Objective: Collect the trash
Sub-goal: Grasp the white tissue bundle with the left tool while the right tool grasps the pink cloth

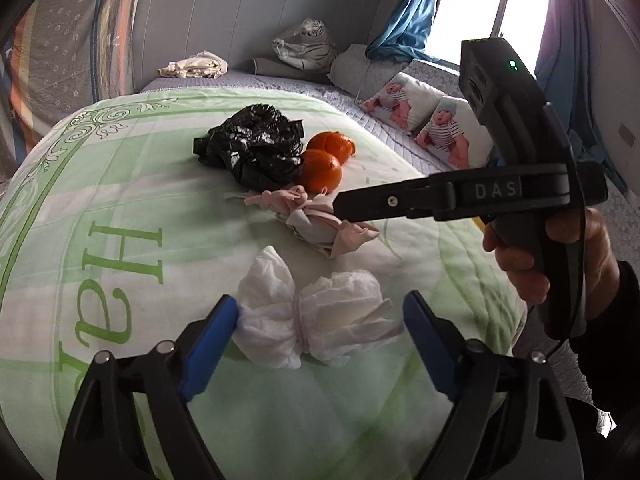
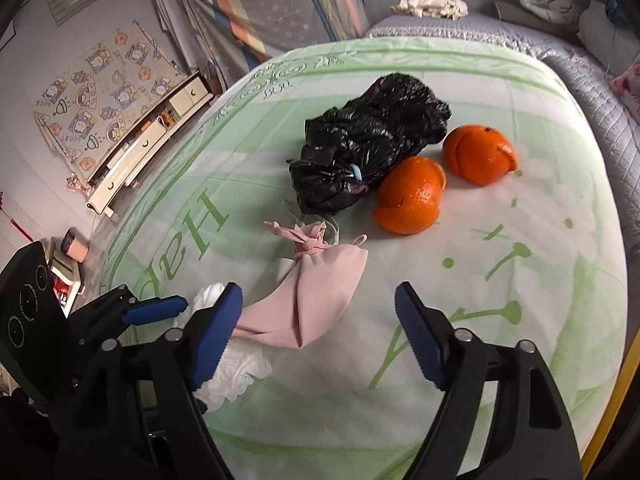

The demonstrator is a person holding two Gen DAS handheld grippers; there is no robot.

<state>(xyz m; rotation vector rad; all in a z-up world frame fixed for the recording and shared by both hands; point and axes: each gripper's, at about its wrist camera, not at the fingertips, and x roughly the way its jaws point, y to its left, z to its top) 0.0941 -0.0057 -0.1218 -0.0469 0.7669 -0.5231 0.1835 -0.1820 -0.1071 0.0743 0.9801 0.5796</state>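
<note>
A crumpled white tissue wad (image 1: 312, 320) lies on the green-and-white quilt (image 1: 120, 208). My left gripper (image 1: 320, 316) is open with its blue pads on either side of the wad. A pink tied cloth bundle (image 1: 316, 220) (image 2: 316, 296) lies behind it, with my right gripper (image 2: 318, 316) open just above it. A crumpled black plastic bag (image 1: 256, 144) (image 2: 372, 140) and two orange peel halves (image 1: 322, 172) (image 2: 412, 196) (image 2: 478, 156) lie farther back. The tissue wad also shows at the left of the right wrist view (image 2: 232, 376).
The right gripper's body and the hand holding it (image 1: 520, 192) cross the right side of the left wrist view. Pillows (image 1: 420, 112), a grey blanket and a bagged bundle (image 1: 304, 44) lie by the window. A cabinet (image 2: 148, 140) and floor clutter sit left of the bed.
</note>
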